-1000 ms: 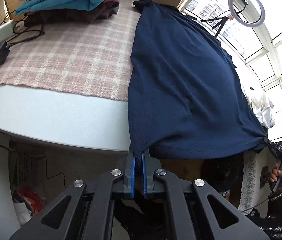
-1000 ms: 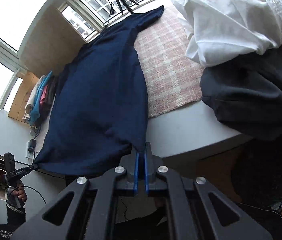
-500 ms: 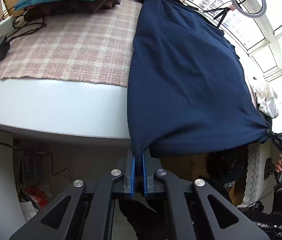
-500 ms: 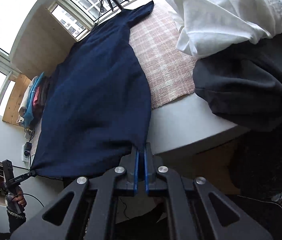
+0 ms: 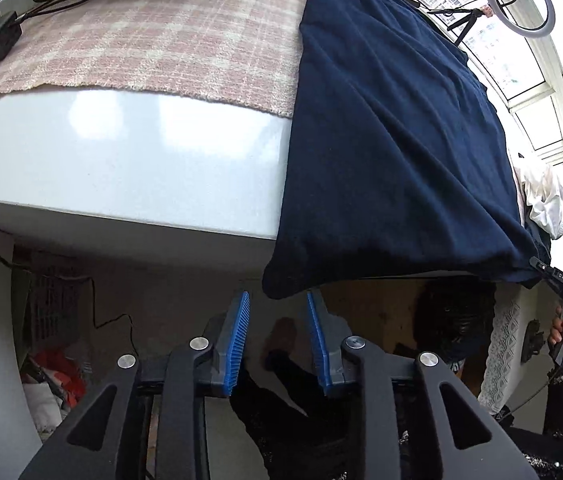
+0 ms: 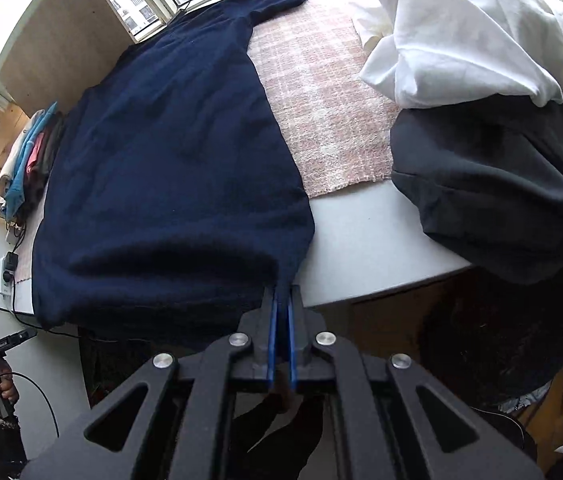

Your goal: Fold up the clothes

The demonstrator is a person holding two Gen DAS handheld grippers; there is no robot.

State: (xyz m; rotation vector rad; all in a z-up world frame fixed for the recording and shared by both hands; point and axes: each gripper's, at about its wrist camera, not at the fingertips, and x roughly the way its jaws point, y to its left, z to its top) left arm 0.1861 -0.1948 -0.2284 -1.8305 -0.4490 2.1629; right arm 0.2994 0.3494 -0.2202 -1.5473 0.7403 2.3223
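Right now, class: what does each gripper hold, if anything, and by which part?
The right gripper pinches the navy garment at its near hem corner. The left gripper, jaws just opened, holds nothing; the other corner hangs free above it.

My left gripper (image 5: 277, 312) points steeply down, and its jaws have just been opening; the blue pads (image 5: 236, 340) now stand apart with nothing pressed between them, a dark blue cloth corner hanging just above the gap. My right gripper (image 6: 280, 308) also tilts steeply down, its jaws pinched tight on the cloth's other corner.
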